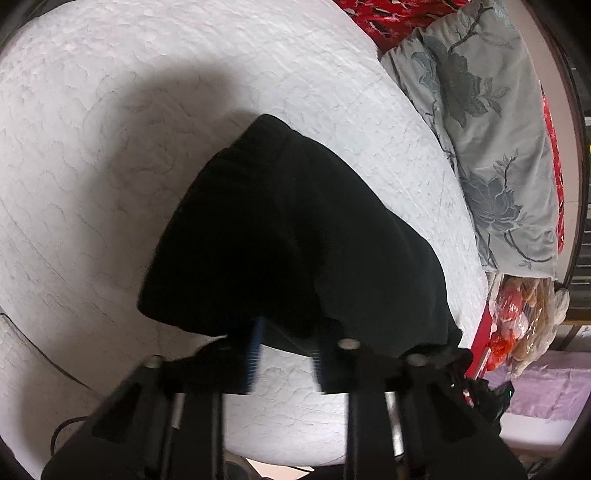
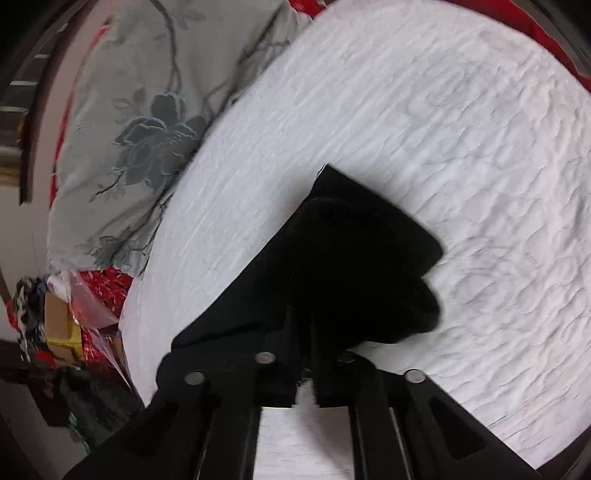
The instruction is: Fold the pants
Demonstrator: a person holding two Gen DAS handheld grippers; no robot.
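Black pants point(image 1: 288, 229) lie bunched on a white quilted bed point(image 1: 110, 147). Their near edge drapes over the tips of my left gripper point(image 1: 286, 343). Its blue-padded fingers point(image 1: 255, 354) stand a little apart with the thick fabric edge pinched between them. In the right wrist view the pants point(image 2: 354, 266) form a dark folded heap on the bed point(image 2: 461, 129), with one strip running down to the lower left. My right gripper point(image 2: 304, 369) is shut on a fold of that fabric, only a thin slit showing between its fingers. Both fingertip pairs are hidden by cloth.
A grey floral pillow point(image 1: 480, 147) point(image 2: 140, 110) lies along the bed's side, over a red patterned cloth point(image 1: 388, 18). Plastic-wrapped goods point(image 1: 517, 314) and boxes point(image 2: 59, 325) crowd the floor beside the bed edge.
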